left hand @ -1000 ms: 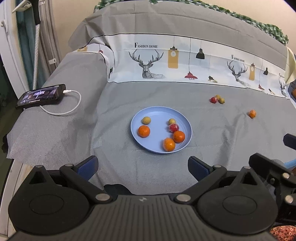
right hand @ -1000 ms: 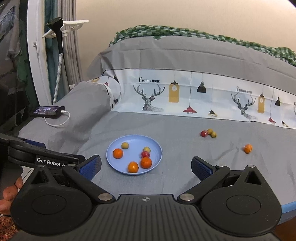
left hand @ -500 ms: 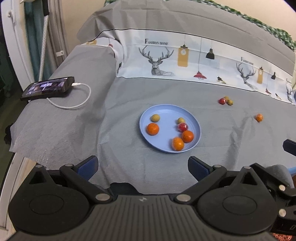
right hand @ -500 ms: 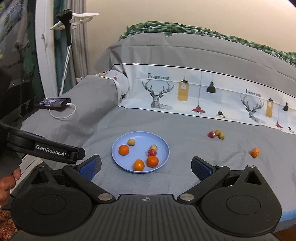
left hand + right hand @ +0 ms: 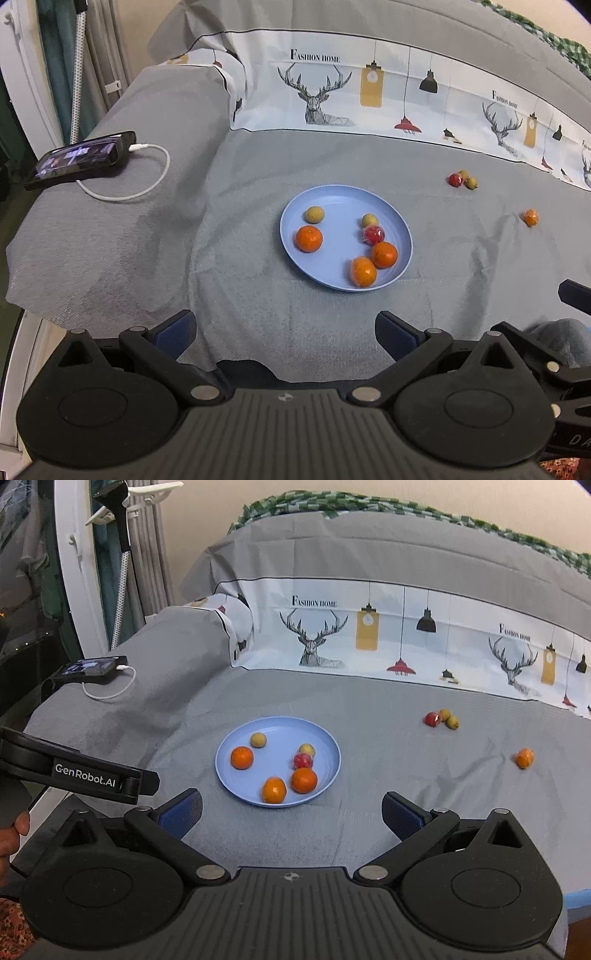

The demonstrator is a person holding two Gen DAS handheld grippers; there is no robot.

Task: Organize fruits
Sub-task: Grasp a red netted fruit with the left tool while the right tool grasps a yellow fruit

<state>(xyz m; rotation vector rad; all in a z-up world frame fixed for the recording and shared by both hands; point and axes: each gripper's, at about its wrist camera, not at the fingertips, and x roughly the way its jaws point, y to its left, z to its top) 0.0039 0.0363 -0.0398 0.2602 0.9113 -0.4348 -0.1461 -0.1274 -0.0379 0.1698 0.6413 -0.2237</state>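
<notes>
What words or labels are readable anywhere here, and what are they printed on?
"FASHION HOME": on the printed cloth band, above the deer, and again further right.
"GenRobot.AI": on the left gripper, seen from the right wrist.
"DA": partial letters on the black device at the left view's lower right edge.
Phone screen: too blurred to read.

A beige wall (image 5: 369, 517) rises behind the grey-covered bed (image 5: 369, 701), with grey curtains (image 5: 151, 572) beyond its left edge.
</notes>
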